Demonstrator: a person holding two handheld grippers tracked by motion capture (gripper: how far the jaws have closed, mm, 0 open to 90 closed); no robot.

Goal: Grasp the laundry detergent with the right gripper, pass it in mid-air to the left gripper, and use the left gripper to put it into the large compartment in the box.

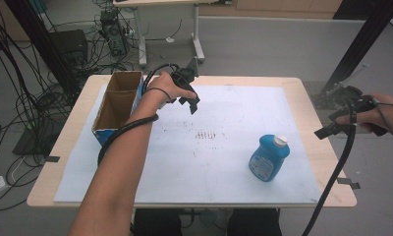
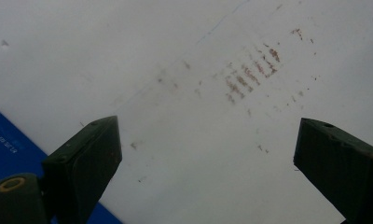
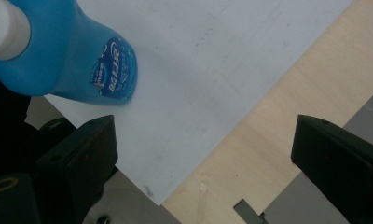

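Observation:
A blue bottle with a white cap stands upright on the right part of the white sheet. In the right gripper view the bottle sits at the upper left, beyond the jaws. My right gripper hovers open off the table's right edge, apart from the bottle; its jaws hold nothing. My left gripper hangs open above the sheet, just right of the cardboard box, and between its wide-apart fingers there is only sheet.
The open cardboard box with blue sides stands at the table's back left; its blue wall shows beside the left jaw. Brown smudges mark the sheet's middle. Bare wood rims the sheet. Cables and a desk frame lie on the floor behind.

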